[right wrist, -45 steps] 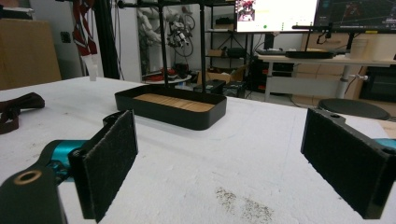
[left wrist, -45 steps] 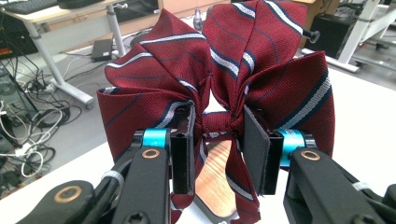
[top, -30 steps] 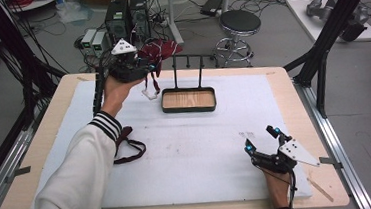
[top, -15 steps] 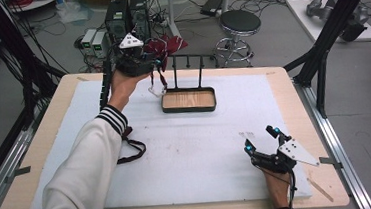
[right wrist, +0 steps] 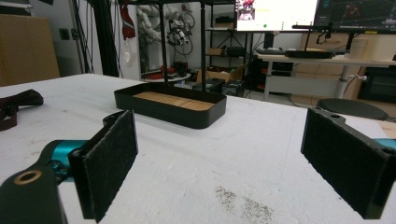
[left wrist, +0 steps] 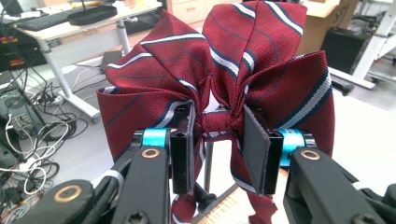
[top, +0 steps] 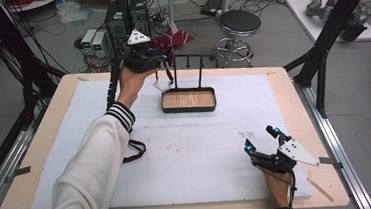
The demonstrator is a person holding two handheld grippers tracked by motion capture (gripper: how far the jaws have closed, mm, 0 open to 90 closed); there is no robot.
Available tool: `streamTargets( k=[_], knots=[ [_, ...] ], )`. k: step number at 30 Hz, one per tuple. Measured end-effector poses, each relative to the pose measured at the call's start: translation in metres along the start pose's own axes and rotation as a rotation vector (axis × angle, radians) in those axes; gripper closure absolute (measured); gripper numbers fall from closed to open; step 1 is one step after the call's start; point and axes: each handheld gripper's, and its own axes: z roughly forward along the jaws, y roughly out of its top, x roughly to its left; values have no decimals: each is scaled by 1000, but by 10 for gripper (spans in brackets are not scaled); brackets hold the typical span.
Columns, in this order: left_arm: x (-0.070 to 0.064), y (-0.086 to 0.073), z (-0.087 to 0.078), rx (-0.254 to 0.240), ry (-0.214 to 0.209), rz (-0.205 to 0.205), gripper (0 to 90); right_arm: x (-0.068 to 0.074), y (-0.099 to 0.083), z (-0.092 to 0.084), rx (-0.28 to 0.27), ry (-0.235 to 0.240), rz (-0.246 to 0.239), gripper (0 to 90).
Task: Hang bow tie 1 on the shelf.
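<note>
Left gripper (left wrist: pixel 217 149) pinches the striped bow tie (left wrist: pixel 219 70) by its knot – probably for the rack (top: pixel 187 81) – right gripper (top: pixel 261 141) idles wide open, empty.

Your left sleeve (top: pixel 86 177) is white with a black-striped cuff. Both grippers, left (left wrist: pixel 218 149) and right (right wrist: pixel 229 163), are black with cyan collars, brass-ringed screw holes and grey three-cornered plates.

Your left arm is reaching forward, raised above the table's far edge, its left gripper (top: pixel 162 61) closing both jaws on a red striped bow tie (left wrist: pixel 219 74). Your right gripper (top: pixel 261 139) is resting low near you, jaws spread wide apart.
</note>
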Motion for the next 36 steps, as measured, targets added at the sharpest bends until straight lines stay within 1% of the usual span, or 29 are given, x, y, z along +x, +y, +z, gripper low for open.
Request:
streamTargets(
  k=[1,4,7,8,9,12,14,18,22,26,34,36],
  knots=[
    [1,-1,1,-3,0,-10,657,0,0,0,0,1,-1,102],
    [2,-3,3,2,21,-17,658,0,0,0,4,-1,3,103],
    [1,-8,6,2,39,-2,657,0,0,0,3,0,1,103],
    [1,-9,7,0,44,-7,658,1,0,-1,3,0,4,103],
    [2,-11,8,-2,45,-22,657,0,0,-1,1,-1,0,103],
    [5,-13,9,0,54,-35,657,0,0,-1,1,0,-1,103],
    [7,-14,9,-5,62,-39,658,0,0,-1,1,0,-1,103],
    [11,-15,6,-17,75,-62,657,0,0,-1,2,-1,-5,103],
    [14,-17,3,-21,88,-63,657,0,0,-1,3,0,-2,103],
    [17,-20,2,-10,117,-64,657,0,0,-1,-4,1,-1,103],
    [23,-23,-1,-22,152,-81,656,0,0,-1,-6,2,-3,102],
    [26,-24,-2,-18,157,-82,656,0,0,-1,-6,2,-3,103]
  ],
)
